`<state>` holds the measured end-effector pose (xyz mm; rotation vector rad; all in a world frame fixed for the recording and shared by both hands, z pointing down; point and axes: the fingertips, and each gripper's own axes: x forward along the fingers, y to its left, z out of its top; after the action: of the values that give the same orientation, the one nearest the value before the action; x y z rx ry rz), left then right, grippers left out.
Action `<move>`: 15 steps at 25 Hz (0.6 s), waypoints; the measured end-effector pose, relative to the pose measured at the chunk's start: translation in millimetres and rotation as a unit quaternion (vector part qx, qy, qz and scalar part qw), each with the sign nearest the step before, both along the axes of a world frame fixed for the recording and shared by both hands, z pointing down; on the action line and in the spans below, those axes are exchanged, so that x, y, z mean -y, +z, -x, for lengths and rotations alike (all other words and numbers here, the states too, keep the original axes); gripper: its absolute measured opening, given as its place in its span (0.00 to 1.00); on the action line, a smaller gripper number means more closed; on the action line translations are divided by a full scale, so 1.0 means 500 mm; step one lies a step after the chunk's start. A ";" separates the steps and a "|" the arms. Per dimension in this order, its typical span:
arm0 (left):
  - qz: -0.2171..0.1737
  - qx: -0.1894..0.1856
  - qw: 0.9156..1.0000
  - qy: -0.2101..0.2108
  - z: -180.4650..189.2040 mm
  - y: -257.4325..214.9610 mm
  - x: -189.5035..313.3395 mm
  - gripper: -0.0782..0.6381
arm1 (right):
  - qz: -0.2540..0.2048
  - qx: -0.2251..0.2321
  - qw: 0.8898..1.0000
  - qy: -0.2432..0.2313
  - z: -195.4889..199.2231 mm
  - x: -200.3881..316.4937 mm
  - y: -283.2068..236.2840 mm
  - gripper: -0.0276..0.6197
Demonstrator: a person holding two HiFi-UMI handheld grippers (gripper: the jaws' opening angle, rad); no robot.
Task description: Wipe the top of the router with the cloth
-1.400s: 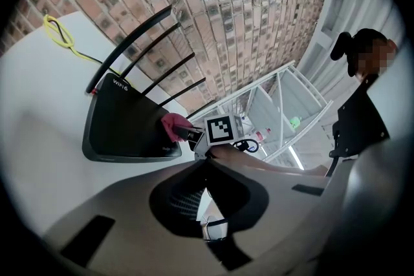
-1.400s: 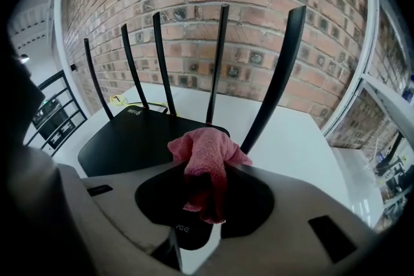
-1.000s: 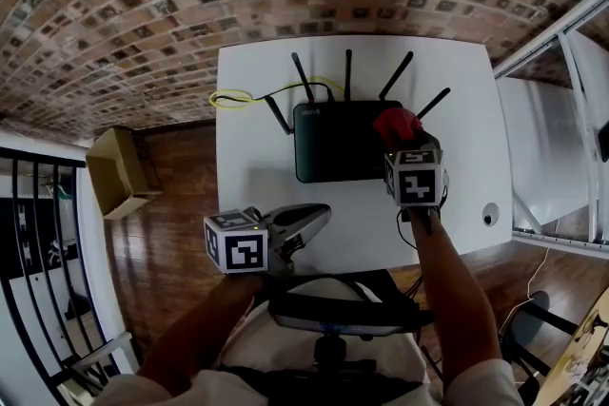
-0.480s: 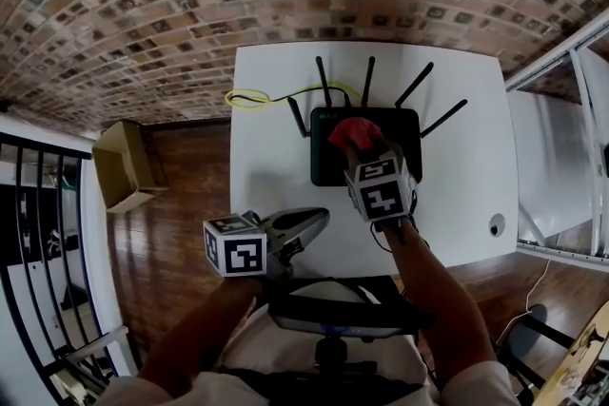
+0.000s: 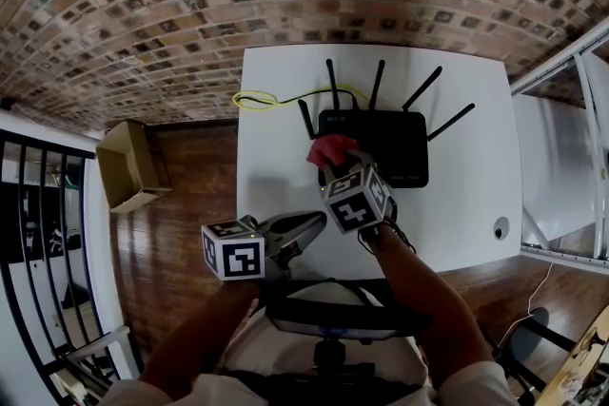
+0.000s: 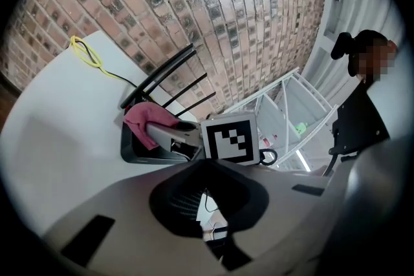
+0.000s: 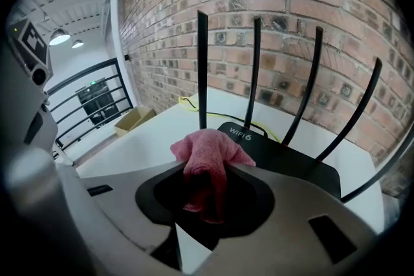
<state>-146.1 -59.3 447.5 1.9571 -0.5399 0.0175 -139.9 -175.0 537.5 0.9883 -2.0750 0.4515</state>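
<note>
A black router (image 5: 381,147) with several upright antennas lies on the white table (image 5: 457,204), near the brick wall. My right gripper (image 5: 333,164) is shut on a bunched red cloth (image 5: 330,149), which sits at the left end of the router's top. In the right gripper view the cloth (image 7: 208,161) bulges out between the jaws, in front of the router (image 7: 284,155). My left gripper (image 5: 303,225) hangs at the table's near edge, shut and empty. From the left gripper view, the cloth (image 6: 147,121) rests against the router (image 6: 131,148).
A yellow cable (image 5: 257,98) loops on the table behind the router's left side. A small round fitting (image 5: 501,227) sits near the table's right front corner. A cardboard box (image 5: 128,166) stands on the wooden floor to the left, beside a black railing (image 5: 38,233).
My right gripper has carried the cloth leftward across the router's top, from its right end to its left end. The left gripper has hardly moved.
</note>
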 end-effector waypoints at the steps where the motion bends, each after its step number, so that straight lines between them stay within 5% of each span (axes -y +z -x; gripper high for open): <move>1: 0.000 0.000 1.000 0.001 0.000 0.001 0.000 0.12 | 0.002 0.002 1.000 0.003 -0.003 0.000 0.000 0.23; 15: 0.008 -0.005 1.000 0.024 -0.041 0.009 -0.007 0.12 | -0.008 0.000 0.999 0.035 -0.102 -0.016 0.008 0.23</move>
<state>-125.4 -55.6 451.8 1.9532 -0.4836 0.0425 -88.8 -166.8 541.6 1.0730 -2.0531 0.4709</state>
